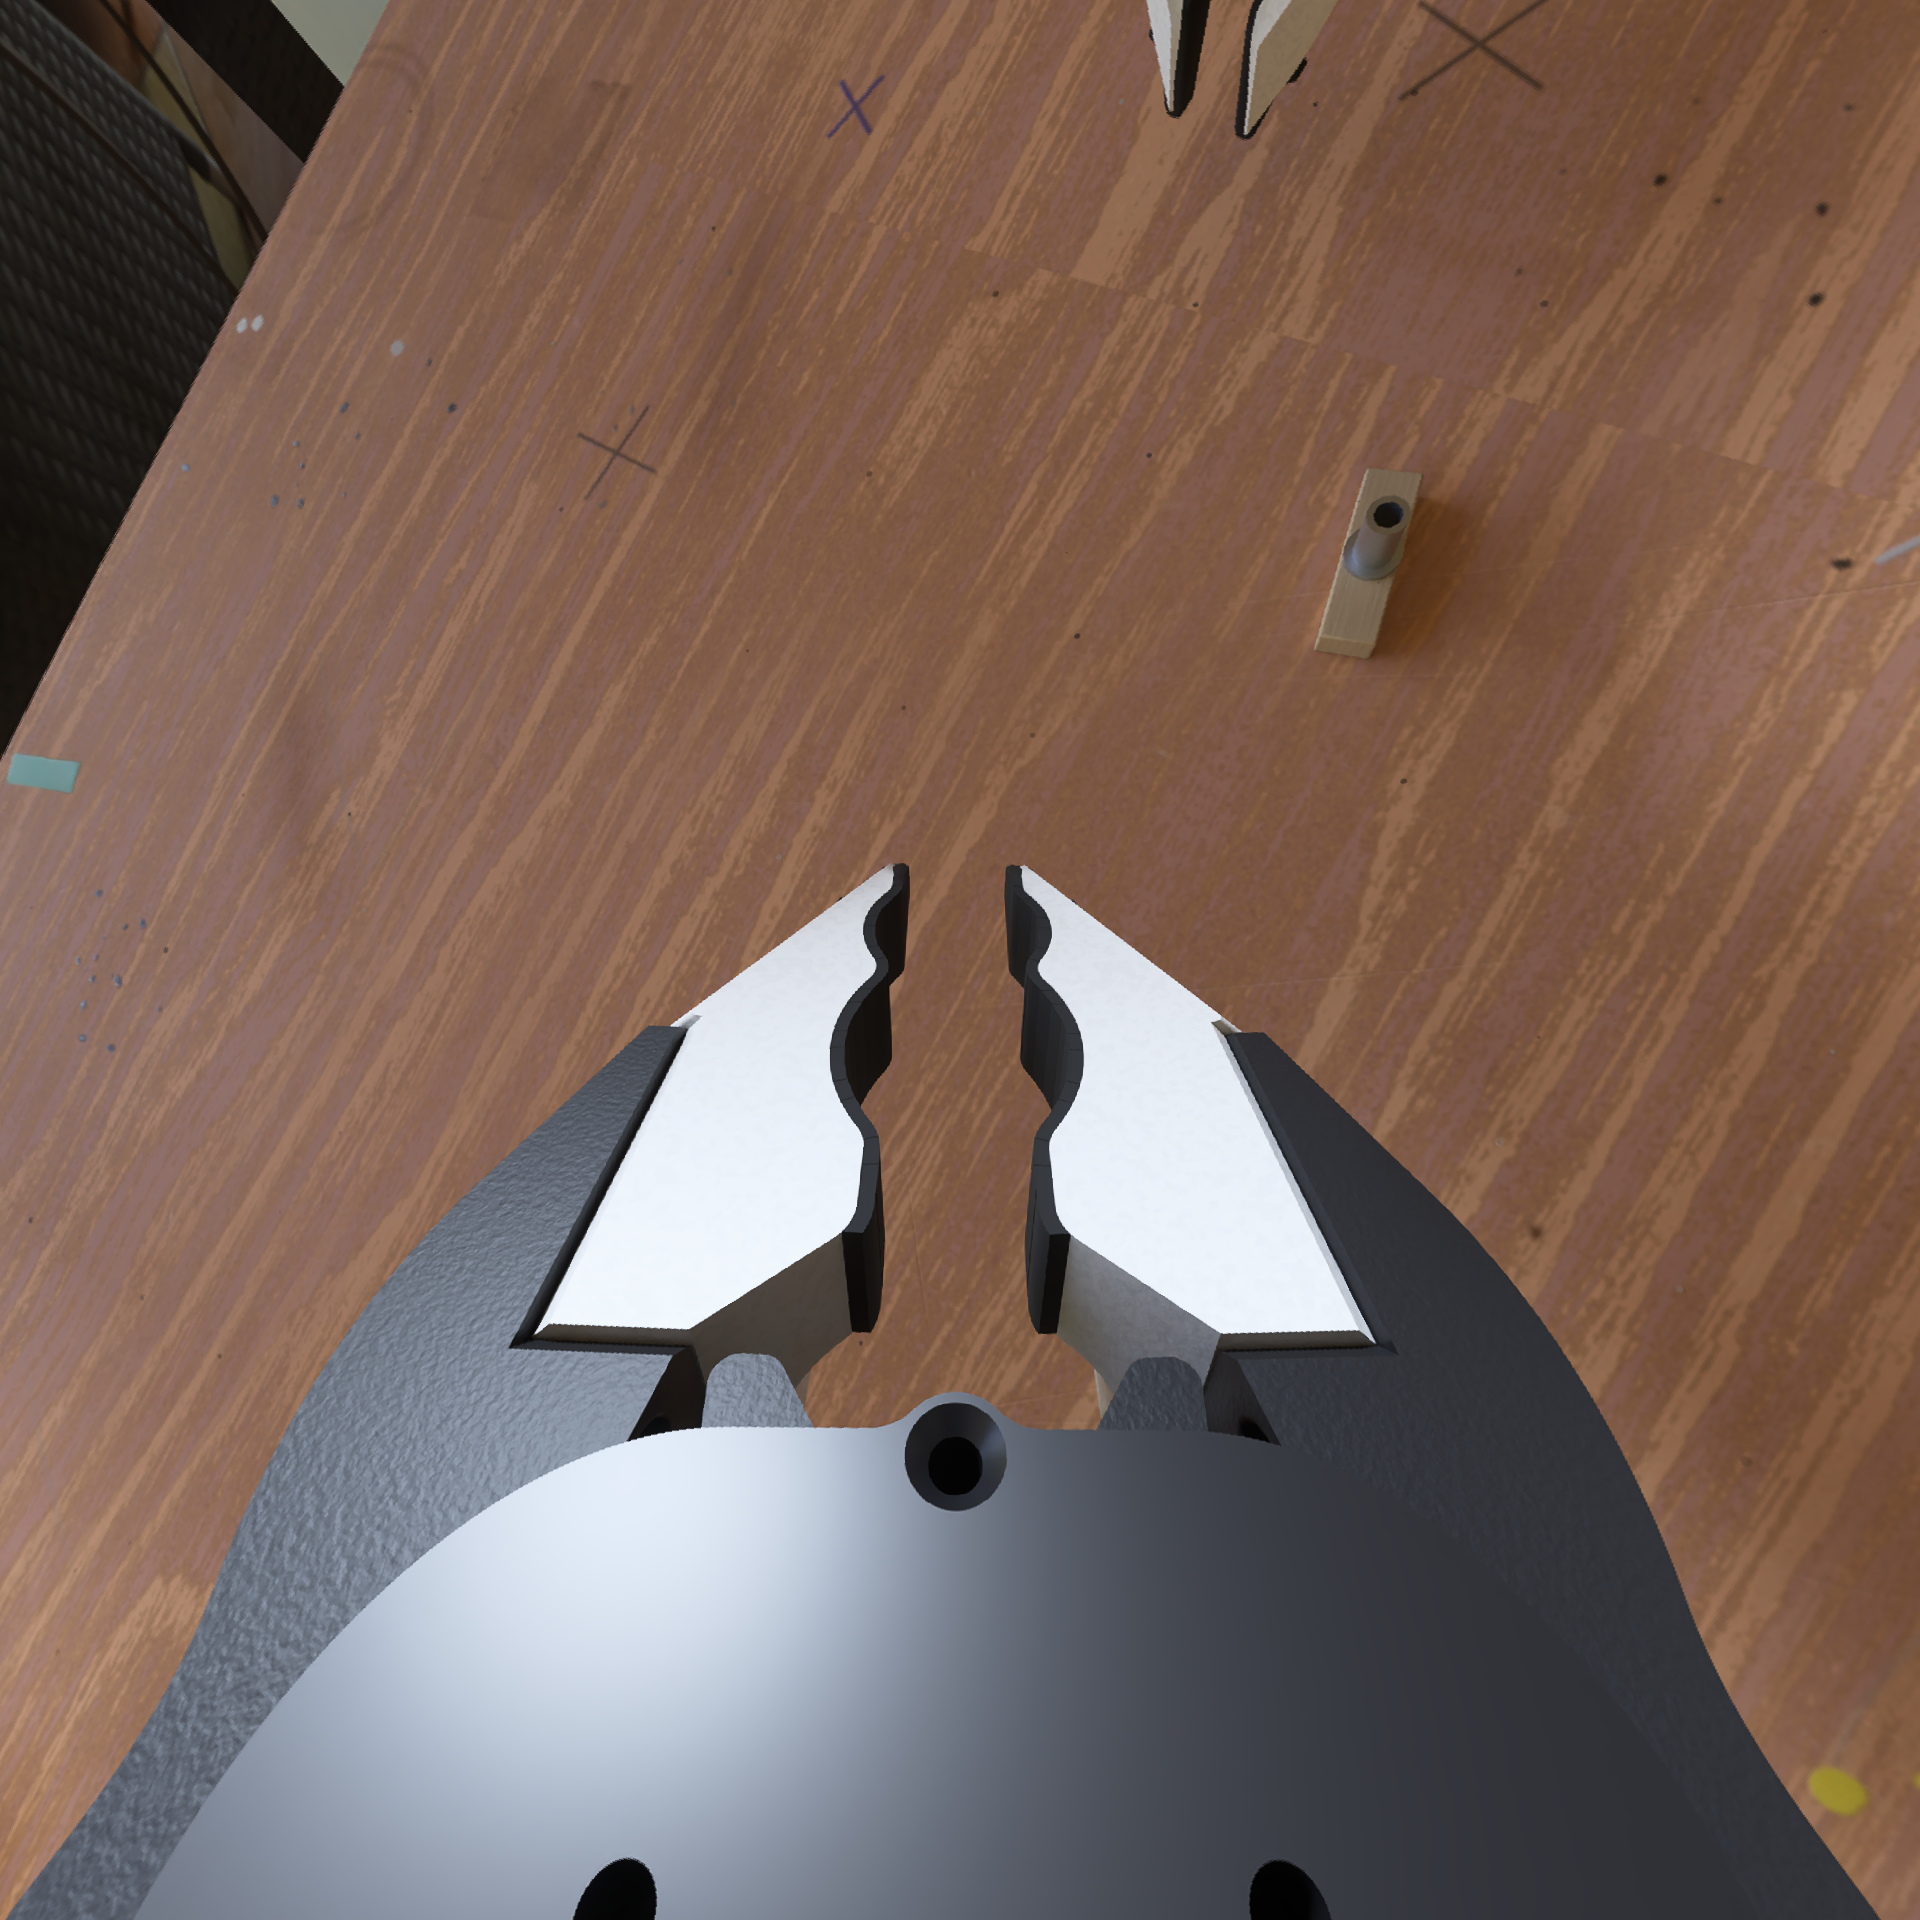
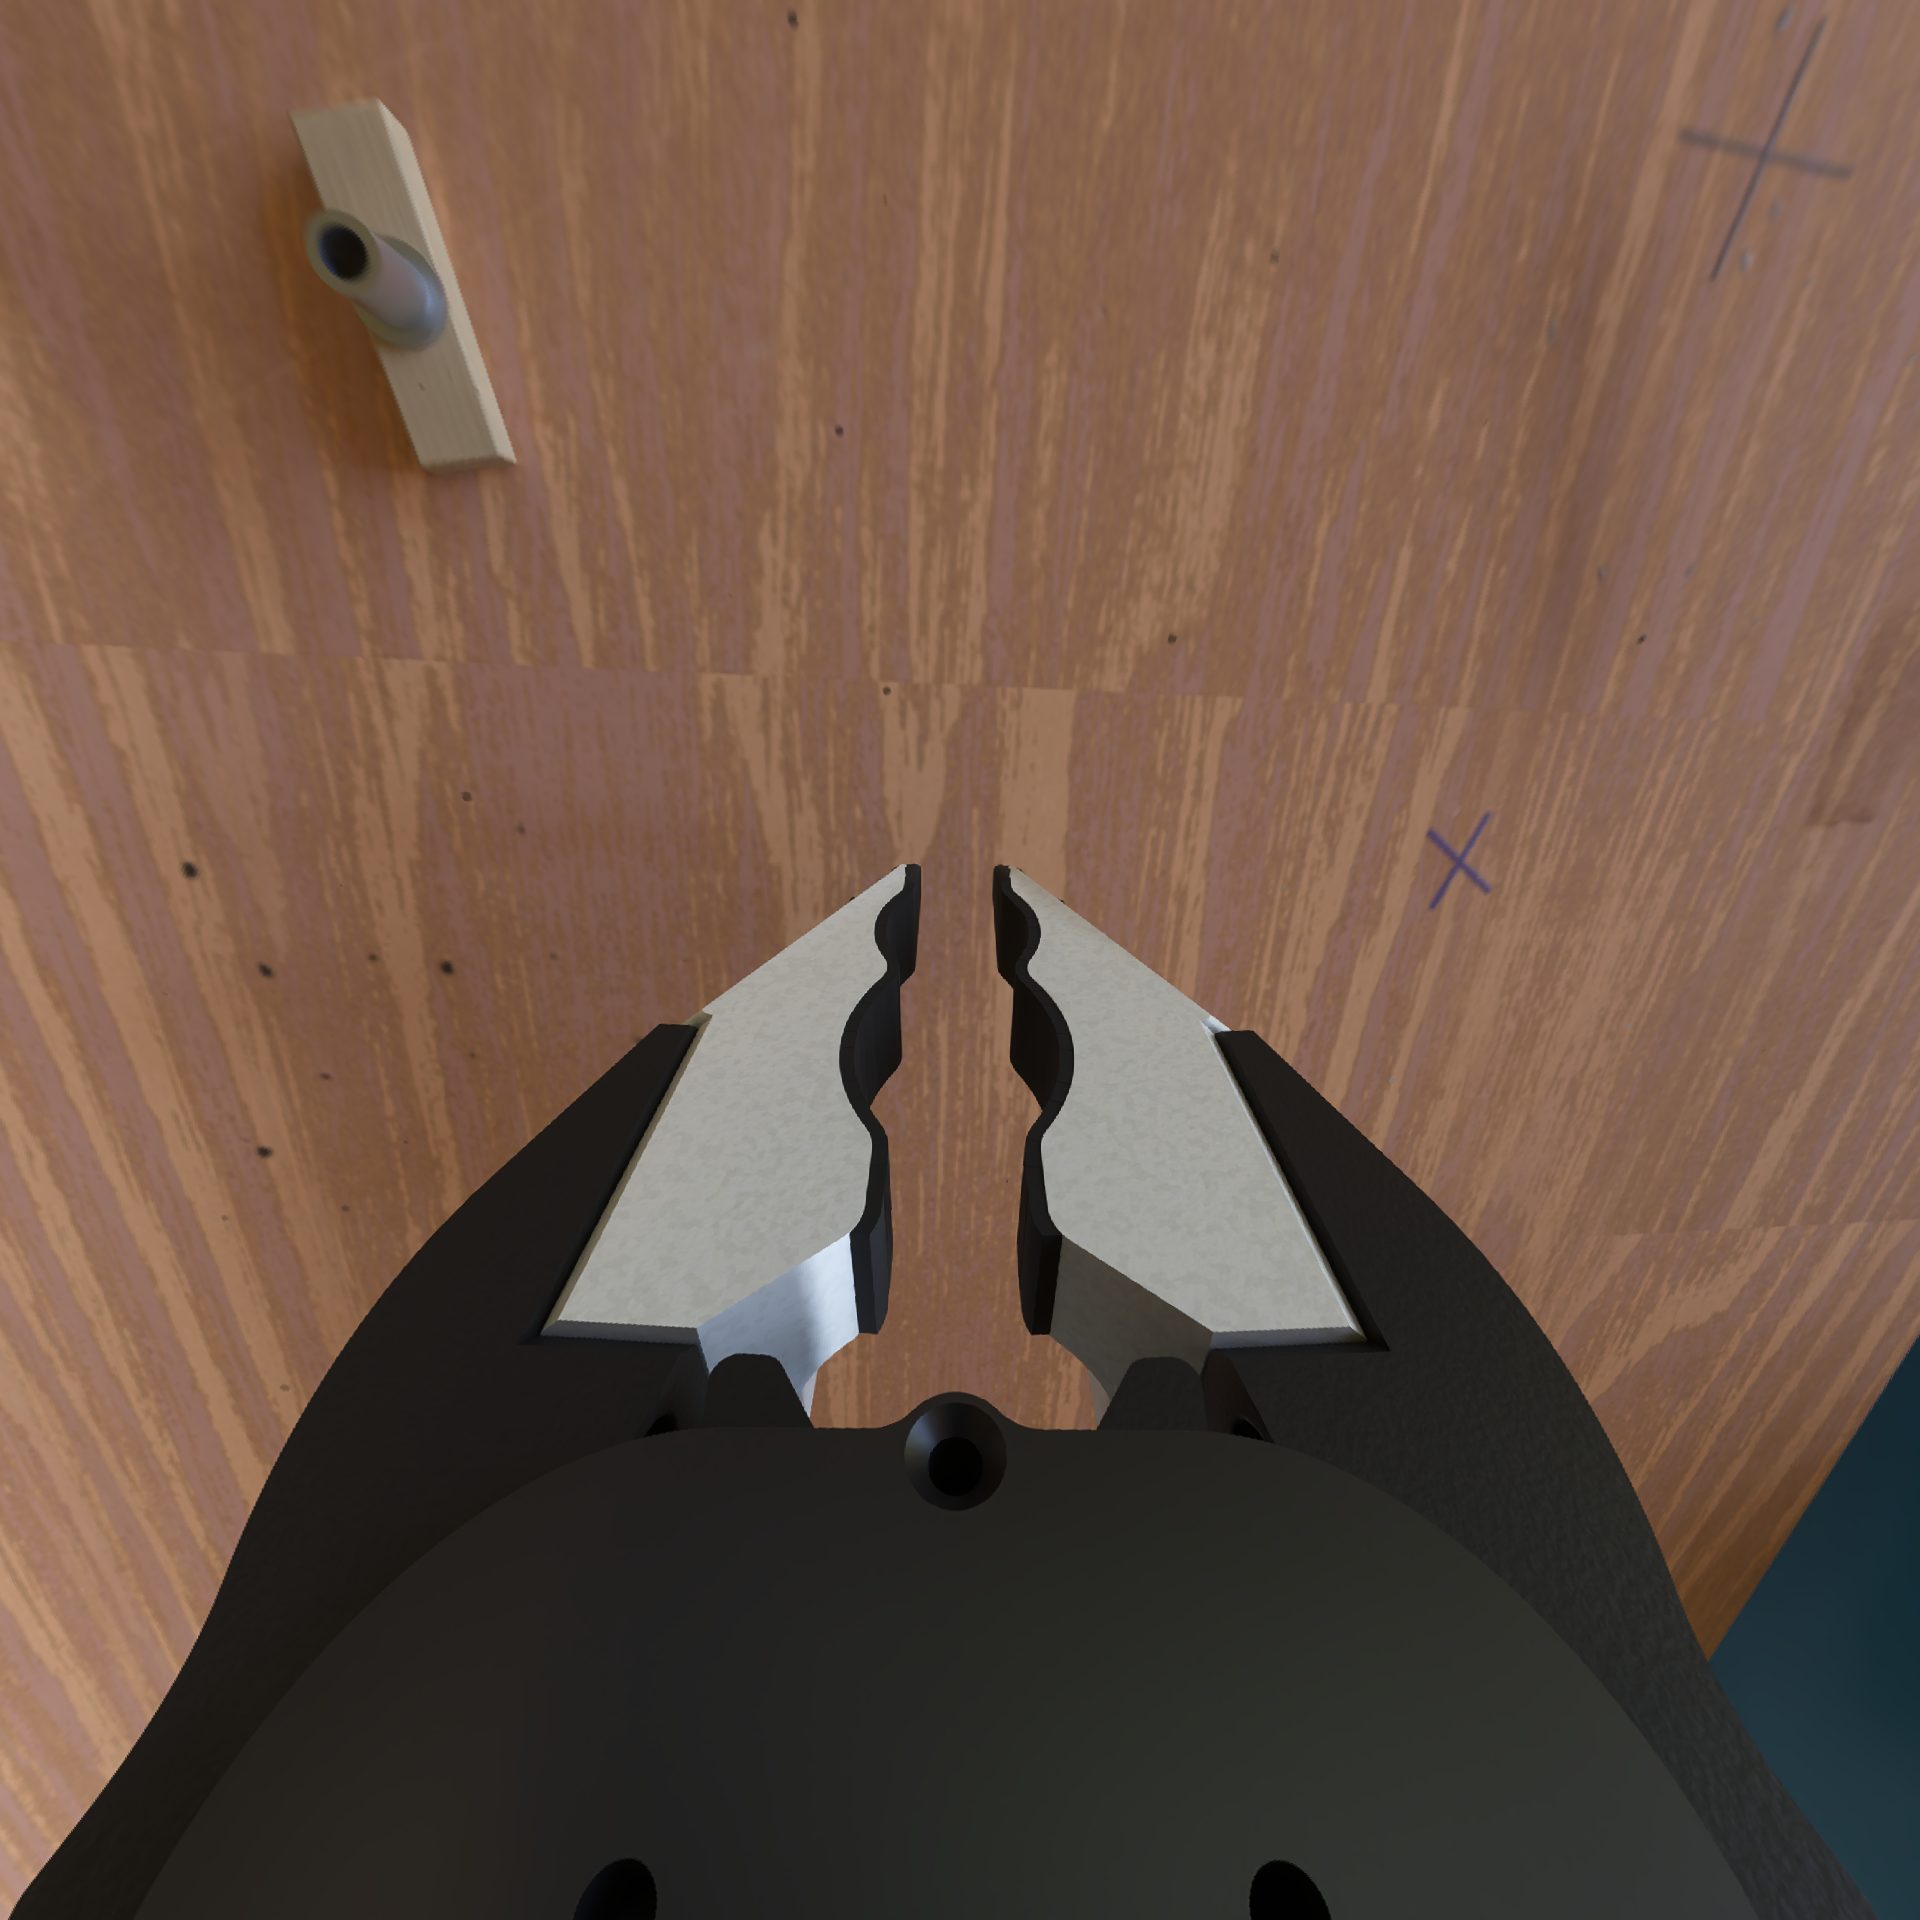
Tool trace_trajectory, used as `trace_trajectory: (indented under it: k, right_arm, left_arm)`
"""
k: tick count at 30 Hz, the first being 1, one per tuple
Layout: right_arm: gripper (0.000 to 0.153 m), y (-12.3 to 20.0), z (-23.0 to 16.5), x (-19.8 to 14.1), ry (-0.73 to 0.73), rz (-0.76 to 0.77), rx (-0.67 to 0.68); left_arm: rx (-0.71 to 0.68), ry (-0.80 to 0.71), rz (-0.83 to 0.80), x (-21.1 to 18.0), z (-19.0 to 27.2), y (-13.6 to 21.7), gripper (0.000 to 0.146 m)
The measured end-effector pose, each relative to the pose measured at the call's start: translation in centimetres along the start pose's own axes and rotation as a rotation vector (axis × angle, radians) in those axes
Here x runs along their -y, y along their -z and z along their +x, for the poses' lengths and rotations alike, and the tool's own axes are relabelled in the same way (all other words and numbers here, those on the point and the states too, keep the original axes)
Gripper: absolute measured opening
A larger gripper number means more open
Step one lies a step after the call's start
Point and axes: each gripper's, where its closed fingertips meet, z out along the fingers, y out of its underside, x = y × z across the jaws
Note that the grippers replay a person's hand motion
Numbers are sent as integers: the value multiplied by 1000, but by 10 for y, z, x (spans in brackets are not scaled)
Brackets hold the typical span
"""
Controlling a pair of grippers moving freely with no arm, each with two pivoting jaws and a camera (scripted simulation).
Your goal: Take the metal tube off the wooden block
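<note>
A short grey metal tube [image 1: 1377, 540] stands upright on a small pale wooden block [image 1: 1356, 613] that lies flat on the wooden table. In the right wrist view the tube [image 2: 379, 281] and block [image 2: 447, 405] sit at the upper left. My left gripper [image 1: 956, 878] is open and empty, hovering above the table well short of the block and to its left. My right gripper [image 2: 956, 878] is open and empty, with the block far ahead to its left. The right gripper's fingertips [image 1: 1174, 73] also show at the top of the left wrist view.
The table [image 1: 727, 623] bears pen-drawn crosses [image 1: 854, 104] [image 1: 618, 449] [image 2: 1458, 860] and dark specks. Its left edge [image 1: 156, 447] borders a dark woven object [image 1: 73, 343]. A teal tape piece [image 1: 42, 773] lies near that edge. The table's edge [image 2: 1787, 1475] shows at lower right in the right wrist view.
</note>
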Motion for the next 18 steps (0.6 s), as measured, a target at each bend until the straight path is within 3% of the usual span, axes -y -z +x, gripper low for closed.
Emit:
trace_trajectory:
  k: [7, 11, 15, 18]
  right_arm:
    - [17, 9, -7, 13, 21, 60, -9]
    - [19, 19, -18, 23, 16, 140, 27]
    - [18, 33, -45, 50, 39, 299, 119]
    - [13, 26, -69, 71, 87, 341, 187]
  left_arm:
    - [-31, -8, -6, -1, 7, 3, 19]
    - [-118, -45, 20, 8, 28, 0, 20]
    - [-176, -84, 4, 11, 45, -7, 20]
    - [-184, -96, -14, 10, 49, -12, 20]
